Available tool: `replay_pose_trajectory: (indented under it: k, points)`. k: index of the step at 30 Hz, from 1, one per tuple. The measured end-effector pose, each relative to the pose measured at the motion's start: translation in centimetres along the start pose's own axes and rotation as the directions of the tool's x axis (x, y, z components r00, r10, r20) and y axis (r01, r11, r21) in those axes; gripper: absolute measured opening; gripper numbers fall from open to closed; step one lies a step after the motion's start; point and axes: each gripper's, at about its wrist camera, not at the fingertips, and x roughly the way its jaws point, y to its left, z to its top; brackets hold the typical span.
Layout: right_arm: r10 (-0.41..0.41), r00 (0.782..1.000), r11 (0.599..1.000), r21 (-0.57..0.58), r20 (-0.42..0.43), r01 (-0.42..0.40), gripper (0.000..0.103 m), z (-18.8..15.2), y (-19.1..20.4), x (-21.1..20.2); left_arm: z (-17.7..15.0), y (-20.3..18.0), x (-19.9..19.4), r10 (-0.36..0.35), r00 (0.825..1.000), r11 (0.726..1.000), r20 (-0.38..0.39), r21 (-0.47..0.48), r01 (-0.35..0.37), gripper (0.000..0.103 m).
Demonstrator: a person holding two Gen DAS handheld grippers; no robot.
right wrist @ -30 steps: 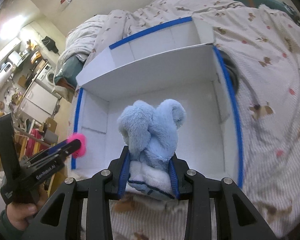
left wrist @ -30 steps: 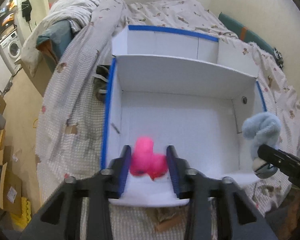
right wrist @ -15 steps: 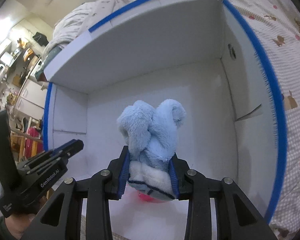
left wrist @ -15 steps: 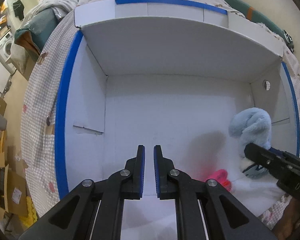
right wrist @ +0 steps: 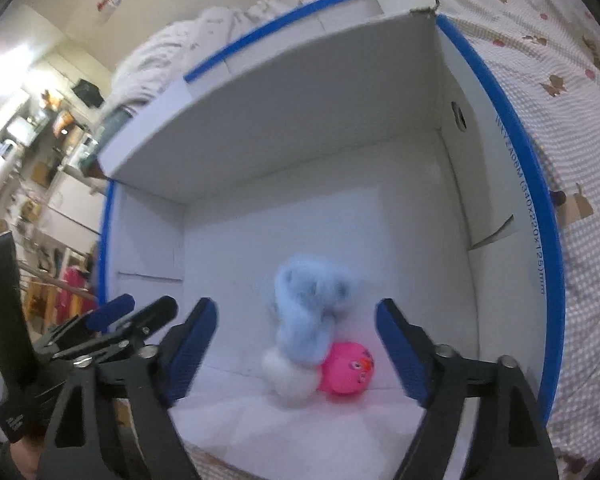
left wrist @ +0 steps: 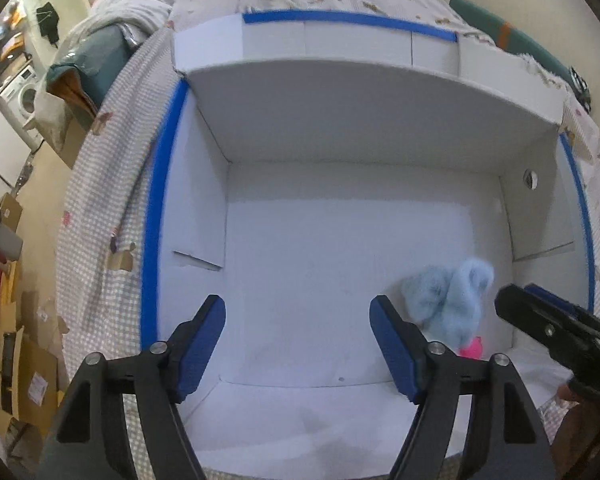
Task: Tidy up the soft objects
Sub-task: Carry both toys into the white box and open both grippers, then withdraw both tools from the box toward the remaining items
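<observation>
1. A white cardboard box (left wrist: 340,240) with blue tape on its rim lies open on a bed (right wrist: 560,80) covered in a checked, printed sheet.
2. The left gripper (left wrist: 298,344) hangs over the near part of the box. Its fingers (left wrist: 200,344) are spreading, already wide apart, with only the bare white box floor between them.
3. The right gripper (right wrist: 296,344) points down into the same box. Its fingers (right wrist: 400,344) are also spreading and stand very wide, clear of the toys on both sides, pressing on neither.
4. The blue plush toy (right wrist: 308,312) lies on the box floor between the right fingers' tips and a little beyond them, blurred. It has a white underside at its near end.
5. The pink ball toy (right wrist: 350,368), with a small printed face, sits at about 4 o'clock of the plush, touching it and partly tucked under it.
6. In the left wrist view both toys sit toward 4 o'clock in the box, near its right wall; only a sliver of the pink one shows below the plush.
7. In the right wrist view the left gripper enters from 8 o'clock.
</observation>
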Motion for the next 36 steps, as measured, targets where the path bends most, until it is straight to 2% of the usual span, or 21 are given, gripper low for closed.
replay_pose_trajectory:
  k: [1, 7, 10, 13, 16, 21, 23, 25, 32, 36]
  points:
    - [0.001, 1.000, 1.000, 0.000, 0.005, -0.001, 0.103, 0.0, 0.1, -0.2, 0.0, 0.1, -0.3, 0.000, 1.000, 1.000, 0.010, -0.003, 0.000, 0.072]
    - [0.023, 0.994, 0.997, -0.071, 0.106, -0.016, 0.103, -0.4, 1.6, -2.2, -0.1, 1.7, -2.4, -0.004, 0.996, 0.999, 0.085, -0.053, 0.009, 0.072]
    - [-0.014, 0.982, 0.993, -0.115, 0.186, 0.036, 0.103, -0.7, 2.4, -4.0, -0.5, 3.1, -3.1, -0.029, 0.996, 0.993, 0.081, -0.108, 0.038, 0.072]
    - [-0.027, 0.982, 0.991, -0.123, 0.188, 0.051, 0.103, -0.8, 2.8, -5.0, -1.2, 4.2, -4.4, -0.045, 0.990, 0.987, 0.135, -0.148, 0.065, 0.072]
    - [-0.054, 0.978, 0.988, -0.131, 0.203, 0.082, 0.103, -1.3, 2.9, -6.4, -1.7, 4.6, -5.6, -0.043, 0.984, 0.988, 0.172, -0.138, 0.068, 0.072]
    - [-0.107, 0.964, 0.976, -0.160, 0.245, 0.149, 0.103, -2.8, 3.7, -8.6, -2.7, 4.5, -7.5, 0.005, 0.982, 0.998, 0.189, -0.070, 0.009, 0.073]
    - [-0.129, 0.958, 0.970, -0.168, 0.255, 0.175, 0.103, -3.5, 3.9, -9.2, -3.3, 4.6, -8.6, 0.057, 0.976, 0.997, 0.208, -0.064, -0.045, 0.073]
    - [-0.157, 0.955, 0.966, -0.163, 0.251, 0.202, 0.103, -4.1, 3.9, -9.7, -3.8, 4.7, -9.4, 0.060, 0.974, 0.997, 0.220, -0.053, -0.049, 0.073]
    - [-0.124, 0.969, 0.976, -0.148, 0.213, 0.157, 0.103, -6.2, 3.1, -10.5, -6.4, 6.0, -10.6, 0.029, 0.979, 0.997, 0.204, -0.082, -0.013, 0.073]
    - [-0.166, 0.958, 0.968, -0.147, 0.232, 0.204, 0.103, -7.5, 2.7, -10.4, -7.8, 6.0, -10.8, 0.051, 0.975, 0.996, 0.216, -0.083, -0.033, 0.073]
